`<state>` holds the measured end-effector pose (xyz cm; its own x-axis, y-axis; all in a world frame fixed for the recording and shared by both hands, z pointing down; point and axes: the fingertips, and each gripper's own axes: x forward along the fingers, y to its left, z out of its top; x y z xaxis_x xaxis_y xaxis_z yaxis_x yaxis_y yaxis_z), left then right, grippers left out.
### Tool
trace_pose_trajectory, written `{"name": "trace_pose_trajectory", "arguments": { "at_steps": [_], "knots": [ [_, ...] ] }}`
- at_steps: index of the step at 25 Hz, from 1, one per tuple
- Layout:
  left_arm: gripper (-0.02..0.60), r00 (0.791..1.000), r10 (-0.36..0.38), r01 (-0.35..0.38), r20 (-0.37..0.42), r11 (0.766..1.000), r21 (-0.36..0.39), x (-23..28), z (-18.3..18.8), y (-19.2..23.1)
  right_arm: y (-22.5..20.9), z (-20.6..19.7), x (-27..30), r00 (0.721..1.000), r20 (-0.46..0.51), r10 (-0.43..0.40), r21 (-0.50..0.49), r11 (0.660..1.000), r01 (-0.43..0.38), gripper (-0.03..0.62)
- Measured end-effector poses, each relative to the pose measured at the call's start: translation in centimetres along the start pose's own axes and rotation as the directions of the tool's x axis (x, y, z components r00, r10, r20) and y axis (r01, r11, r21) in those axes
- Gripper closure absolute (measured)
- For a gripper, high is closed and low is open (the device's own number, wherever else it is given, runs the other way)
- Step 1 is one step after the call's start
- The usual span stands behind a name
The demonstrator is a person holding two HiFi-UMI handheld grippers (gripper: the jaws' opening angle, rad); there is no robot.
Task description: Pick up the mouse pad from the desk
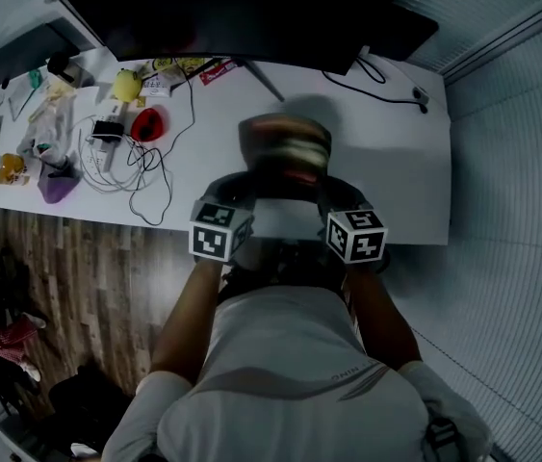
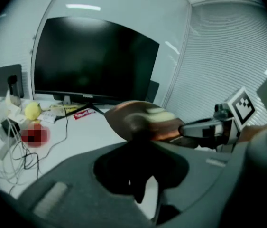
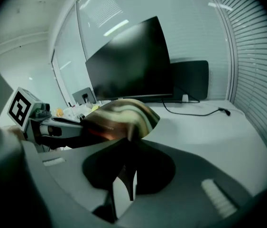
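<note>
The mouse pad (image 1: 285,147), brown with cream and dark stripes, hangs blurred above the white desk (image 1: 400,176) and casts a shadow on it. My left gripper (image 1: 247,186) is shut on its near left edge and my right gripper (image 1: 324,189) is shut on its near right edge. In the left gripper view the mouse pad (image 2: 145,120) curves up from the left gripper's (image 2: 140,137) pinched jaws, with the right gripper (image 2: 207,128) gripping it from the side. The right gripper view shows the mouse pad (image 3: 121,115) bowed above the right gripper (image 3: 128,139), and the left gripper (image 3: 52,127) beside it.
A large dark monitor (image 1: 232,8) stands at the back of the desk. On the left lie tangled white cables (image 1: 121,162), a red object (image 1: 145,123), a yellow object (image 1: 126,85) and a purple item (image 1: 57,186). A black cable (image 1: 376,85) runs at the back right. Wooden floor (image 1: 78,268) lies below the desk's near edge.
</note>
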<state>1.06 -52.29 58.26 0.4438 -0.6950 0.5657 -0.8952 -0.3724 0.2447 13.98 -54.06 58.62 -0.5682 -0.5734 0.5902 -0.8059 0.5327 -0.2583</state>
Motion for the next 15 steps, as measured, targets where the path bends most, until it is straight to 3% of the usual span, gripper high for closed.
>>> {"name": "trace_pose_trajectory", "arguments": {
  "at_steps": [4,7,15],
  "knots": [
    [0.517,0.992,-0.011,0.006,0.122,0.999,0.04,-4.9,4.4,-0.9,3.2,4.8,-4.0,0.99,0.139,-0.006,-0.055,0.998,0.013,0.551],
    [0.517,0.974,-0.015,-0.006,0.226,0.996,0.094,-8.7,8.4,-1.6,5.4,8.9,-7.0,0.965,0.262,-0.004,-0.11,0.993,0.034,0.551],
    [0.515,0.883,-0.069,-0.025,0.464,0.981,0.195,-18.2,16.9,-4.4,10.9,17.1,-15.5,0.861,0.508,0.018,-0.178,0.98,0.085,0.551]
  ]
}}
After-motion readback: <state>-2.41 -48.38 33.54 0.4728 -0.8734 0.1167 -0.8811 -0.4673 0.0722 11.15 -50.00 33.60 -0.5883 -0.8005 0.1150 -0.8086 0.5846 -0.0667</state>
